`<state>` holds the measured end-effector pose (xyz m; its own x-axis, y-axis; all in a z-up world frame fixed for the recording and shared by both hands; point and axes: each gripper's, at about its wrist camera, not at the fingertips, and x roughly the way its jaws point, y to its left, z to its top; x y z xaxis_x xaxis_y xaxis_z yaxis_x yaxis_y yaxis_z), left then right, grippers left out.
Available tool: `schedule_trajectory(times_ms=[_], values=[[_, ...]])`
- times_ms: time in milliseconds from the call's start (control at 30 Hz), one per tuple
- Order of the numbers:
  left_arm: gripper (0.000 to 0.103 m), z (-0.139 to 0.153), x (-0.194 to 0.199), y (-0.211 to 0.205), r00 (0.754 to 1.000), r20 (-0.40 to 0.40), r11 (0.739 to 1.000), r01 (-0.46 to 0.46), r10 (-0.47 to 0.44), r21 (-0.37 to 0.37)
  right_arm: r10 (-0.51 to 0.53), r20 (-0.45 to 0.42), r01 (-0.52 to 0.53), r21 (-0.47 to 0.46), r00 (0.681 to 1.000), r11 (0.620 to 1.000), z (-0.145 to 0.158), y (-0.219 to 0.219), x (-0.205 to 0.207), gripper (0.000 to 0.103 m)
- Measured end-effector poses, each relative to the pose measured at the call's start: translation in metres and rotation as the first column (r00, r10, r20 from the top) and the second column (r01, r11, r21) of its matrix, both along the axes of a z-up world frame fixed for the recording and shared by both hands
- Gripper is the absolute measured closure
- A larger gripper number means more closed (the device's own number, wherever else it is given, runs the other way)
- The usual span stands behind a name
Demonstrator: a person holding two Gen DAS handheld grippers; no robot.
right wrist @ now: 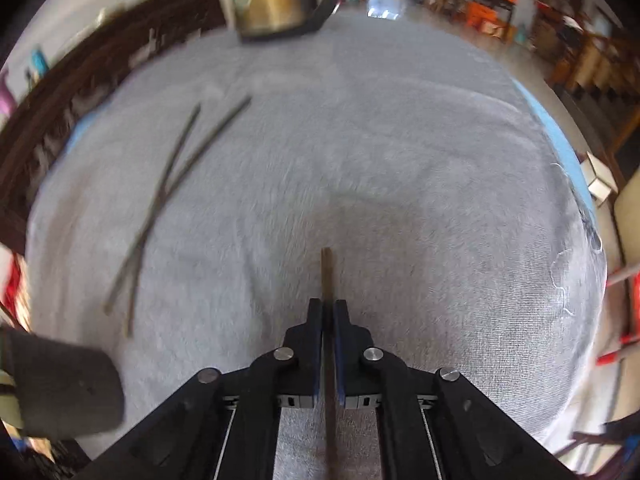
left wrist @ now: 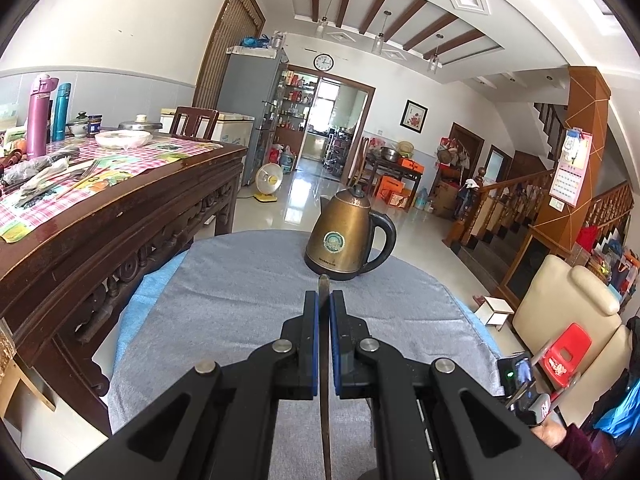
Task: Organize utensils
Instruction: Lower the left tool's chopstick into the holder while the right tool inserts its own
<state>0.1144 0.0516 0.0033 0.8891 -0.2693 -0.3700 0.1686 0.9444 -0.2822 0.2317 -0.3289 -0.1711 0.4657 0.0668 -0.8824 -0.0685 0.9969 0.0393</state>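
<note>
Grey cloth covers the round surface (right wrist: 400,160) where each claw is clamped on a single dark chopstick: the left claw (left wrist: 324,300) pinches one chopstick (left wrist: 324,286) pointing at a brass kettle (left wrist: 344,236), the right claw (right wrist: 328,308) another chopstick (right wrist: 327,276) low over the cloth. Two more chopsticks (right wrist: 172,184) lie crossed to the left. Thin sticks could pivot or slip between the pads; a loose swing might scatter the crossed pair or knock the kettle.

A brass electric kettle (left wrist: 347,236) stood on the grey cloth-covered table (left wrist: 240,280), beside a carved dark wooden sideboard (left wrist: 120,220).
</note>
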Motion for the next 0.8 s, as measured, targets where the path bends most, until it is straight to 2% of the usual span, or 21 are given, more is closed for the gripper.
schedule_trajectory(times_ms=[133,300,500,600,800], values=[[0.098,0.008,-0.007,0.001,1.000,0.022,1.000,0.007,-0.006,-0.005,-0.085,0.099,0.076,0.092,0.991,0.993,0.024,-0.021,-0.017,0.097],[0.098,0.022,-0.020,0.001,0.998,0.060,1.000,0.022,-0.021,-0.016,-0.157,0.234,0.117,0.177,0.959,0.977,0.063,-0.035,-0.047,0.097],[0.098,0.041,-0.040,-0.001,0.993,0.111,0.999,0.043,-0.039,-0.033,-0.226,0.409,0.119,0.271,0.884,0.955,0.110,-0.037,-0.077,0.097],[0.098,0.052,-0.051,-0.003,0.989,0.142,0.998,0.052,-0.045,-0.041,-0.259,0.498,0.103,0.319,0.828,0.942,0.130,-0.031,-0.097,0.097],[0.098,0.070,-0.068,-0.007,0.978,0.196,0.994,0.084,-0.070,-0.069,-0.304,0.608,0.072,0.374,0.733,0.924,0.169,-0.020,-0.124,0.097]])
